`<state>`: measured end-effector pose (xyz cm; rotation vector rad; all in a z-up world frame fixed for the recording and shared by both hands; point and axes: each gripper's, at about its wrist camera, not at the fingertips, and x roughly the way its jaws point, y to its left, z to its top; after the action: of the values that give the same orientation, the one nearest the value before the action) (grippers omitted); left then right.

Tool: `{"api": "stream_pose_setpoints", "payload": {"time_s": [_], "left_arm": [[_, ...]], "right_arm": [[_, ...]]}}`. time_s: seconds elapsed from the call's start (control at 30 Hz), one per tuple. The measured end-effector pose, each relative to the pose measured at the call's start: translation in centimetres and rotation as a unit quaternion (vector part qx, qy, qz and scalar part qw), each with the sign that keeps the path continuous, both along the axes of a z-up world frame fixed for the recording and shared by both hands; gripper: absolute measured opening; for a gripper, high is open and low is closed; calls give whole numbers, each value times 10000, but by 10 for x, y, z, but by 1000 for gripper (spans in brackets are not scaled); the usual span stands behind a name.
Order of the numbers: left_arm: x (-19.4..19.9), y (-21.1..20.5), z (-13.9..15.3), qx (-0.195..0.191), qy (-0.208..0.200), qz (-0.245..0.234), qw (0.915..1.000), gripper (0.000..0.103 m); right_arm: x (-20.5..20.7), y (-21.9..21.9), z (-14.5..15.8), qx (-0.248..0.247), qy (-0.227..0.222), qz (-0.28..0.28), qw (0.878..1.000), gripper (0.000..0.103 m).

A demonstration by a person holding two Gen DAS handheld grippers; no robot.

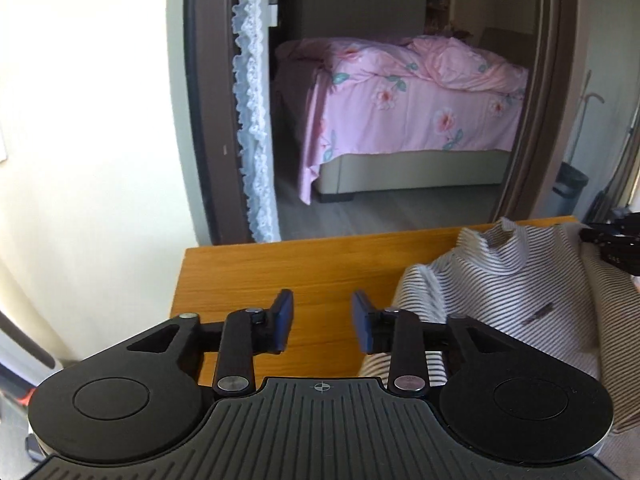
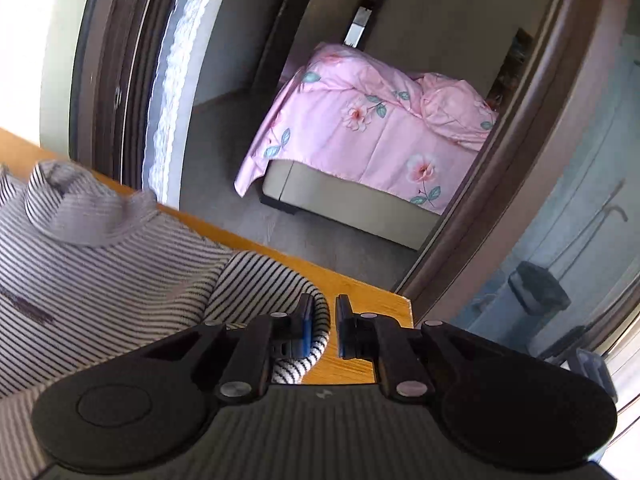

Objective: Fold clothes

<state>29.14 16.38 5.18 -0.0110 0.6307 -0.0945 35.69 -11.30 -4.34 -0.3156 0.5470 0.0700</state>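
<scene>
Because the striped sweater [image 1: 516,280] is a soft, light knit, it will sag, stretch and drag along with whatever pulls it, so I judge it wants lifting by an edge, not shoving across the wood. It lies on the tabletop [image 1: 304,276], its body spread flat and its high neck [image 2: 68,208] standing up on the side toward the doorway. In the left wrist view, one part bunches into a raised fold on the side of the sweater nearest the bare wood. In the right wrist view a sleeve or side flap is folded over the body, and its rounded end [image 2: 280,280] reaches close to the tabletop's corner.

The left tongs [image 1: 322,326] stand parted with nothing between them, over bare wood just beside the sweater's bunched fold. The right tongs [image 2: 324,328] are nearly closed with a narrow gap; the sweater's rounded end curves under and past the inner finger, but nothing is pinched.

Good holds, to my eye, are doubled or seamed places: the cuff, the hem, the shoulder seams beside the neck. A single layer would likely slip out or pucker, and the ribbing gives decent friction.
</scene>
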Motion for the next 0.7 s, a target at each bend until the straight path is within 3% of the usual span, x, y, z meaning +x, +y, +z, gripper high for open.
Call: {"api": "stream_pose_setpoints", "payload": {"time_s": [0.03,0.07,0.2,0.23,0.37,0.5,0.53,0.57,0.6,0.63,0.67,0.7], "left_arm": [[-5,-7,5,-94,-83,-126,9998,60],[-10,-15,8,-214,-133,-267,9993,63],[-36,-47,6,-987,-205,-680,9926,91],[-43,-54,-1,-1211,-206,-720,9898,96],[-70,-79,-32,-1928,-195,-805,9777,98],[-86,-86,-58,-2077,-160,-706,9755,98],[-88,-84,-63,-2098,-158,-664,9754,99],[-89,-81,-66,-2104,-145,-628,9755,99],[-92,-78,-66,-2129,-165,-571,9753,99],[-95,-75,-65,-2059,-206,-540,9769,101],[-98,-73,-63,-1977,-250,-519,9786,101],[-103,-71,-62,-1843,-304,-549,9809,101]], "right_arm": [[-11,-6,11,234,-85,8,9997,16],[-28,-12,20,500,-98,73,9987,25],[-107,-31,48,1589,30,481,9861,63],[-128,-29,47,1833,134,678,9806,66],[-197,-7,26,2563,504,1282,9567,70],[-212,26,-8,2525,628,948,9609,70],[-207,31,-12,2514,630,853,9621,69],[-201,35,-15,2492,632,793,9631,59],[-196,39,-18,2469,635,733,9642,28],[-188,41,-17,2414,718,738,9649,11],[-182,35,-8,2377,743,779,9654,4],[-177,25,4,2353,727,824,9657,4]]}}
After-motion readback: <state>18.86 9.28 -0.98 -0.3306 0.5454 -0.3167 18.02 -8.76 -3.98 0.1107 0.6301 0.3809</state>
